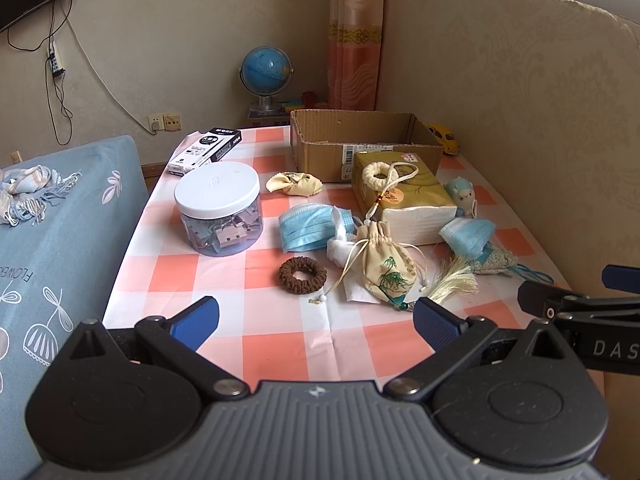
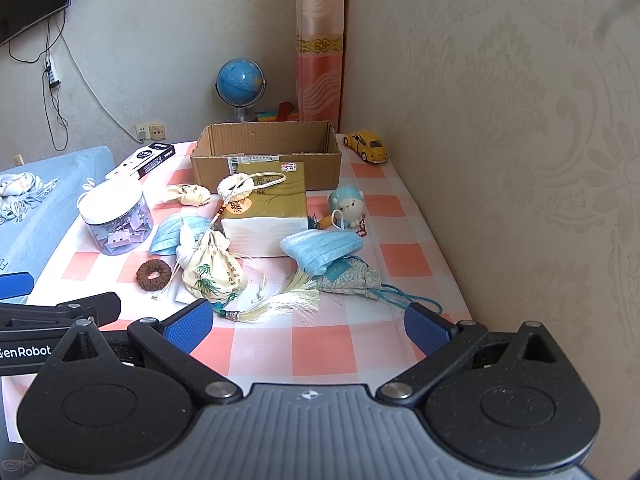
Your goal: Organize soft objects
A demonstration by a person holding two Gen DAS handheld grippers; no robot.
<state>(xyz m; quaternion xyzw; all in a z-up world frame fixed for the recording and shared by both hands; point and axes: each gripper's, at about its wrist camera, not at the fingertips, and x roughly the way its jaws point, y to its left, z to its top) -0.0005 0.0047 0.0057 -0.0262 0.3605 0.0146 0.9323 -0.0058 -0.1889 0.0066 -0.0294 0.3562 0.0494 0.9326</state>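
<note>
Soft things lie scattered on the checked tablecloth [image 1: 280, 344]: a brown scrunchie [image 1: 302, 274], a cream drawstring pouch [image 1: 385, 264] with a tassel [image 2: 280, 306], two blue face masks [image 1: 310, 227] [image 2: 322, 249], a floral sachet [image 2: 352, 278], a small plush toy [image 2: 349, 204] and a cream bow [image 1: 295, 185]. An open cardboard box [image 1: 360, 144] stands at the back. A tissue pack [image 1: 404, 200] carries a cream ring charm [image 1: 378, 174]. My left gripper [image 1: 316, 322] is open near the front edge. My right gripper [image 2: 310, 330] is open beside it, nothing between its fingers.
A clear jar of binder clips [image 1: 219, 208] with a white lid stands at the left, a black and white box [image 1: 206, 148] behind it. A yellow toy car [image 2: 366, 145] sits by the wall at the right. A blue bed [image 1: 52, 240] borders the table's left side.
</note>
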